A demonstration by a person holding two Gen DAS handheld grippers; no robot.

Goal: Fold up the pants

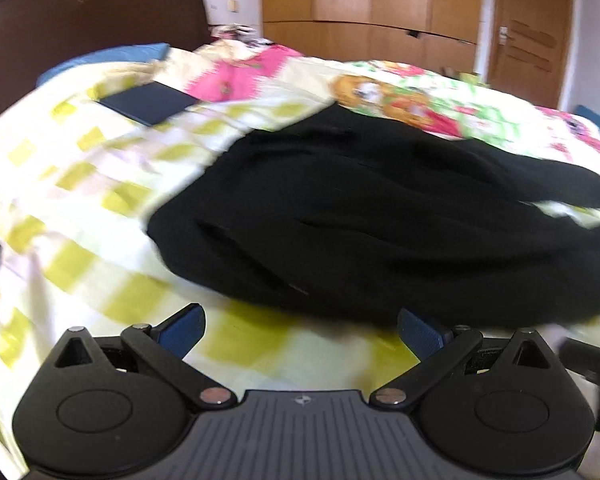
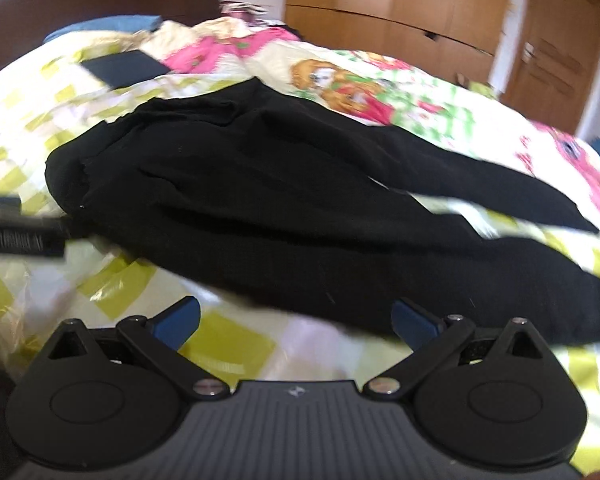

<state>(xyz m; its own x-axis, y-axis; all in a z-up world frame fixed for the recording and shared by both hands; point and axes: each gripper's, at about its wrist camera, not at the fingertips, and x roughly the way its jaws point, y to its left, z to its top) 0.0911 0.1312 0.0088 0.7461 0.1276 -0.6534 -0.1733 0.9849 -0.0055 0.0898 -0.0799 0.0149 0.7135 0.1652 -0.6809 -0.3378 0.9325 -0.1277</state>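
My left tongs (image 1: 300,334) stand wide apart with nothing between their blue pads (image 1: 182,334), hovering just above the checked bedsheet (image 1: 60,184) at the near edge of the black pants (image 1: 380,216). My right tongs (image 2: 296,322) are spread just as wide and hold nothing either; their right pad (image 2: 414,322) sits just at the near hem of the pants (image 2: 280,208), though I cannot tell whether it touches the cloth.

The pants lie flat on the bed, rumpled — the waist end toward the left, the two legs running off to the right and parting there, so a strip of the yellow-and-white sheet (image 2: 228,344) shows between them. Beyond the pants a flowered quilt (image 1: 420,96) with pink and orange patches lies along the far side of the bed. A dark flat rectangular thing (image 1: 148,102) — a notebook or a tablet, I cannot tell which — rests on the sheet up near the dark wooden headboard (image 1: 92,12), well apart from the pants. A blue pillow (image 1: 100,58) lies just below the headboard. Wooden wardrobes (image 1: 372,0) and a door (image 1: 528,40) line the far wall. Both views are smeared with blur.
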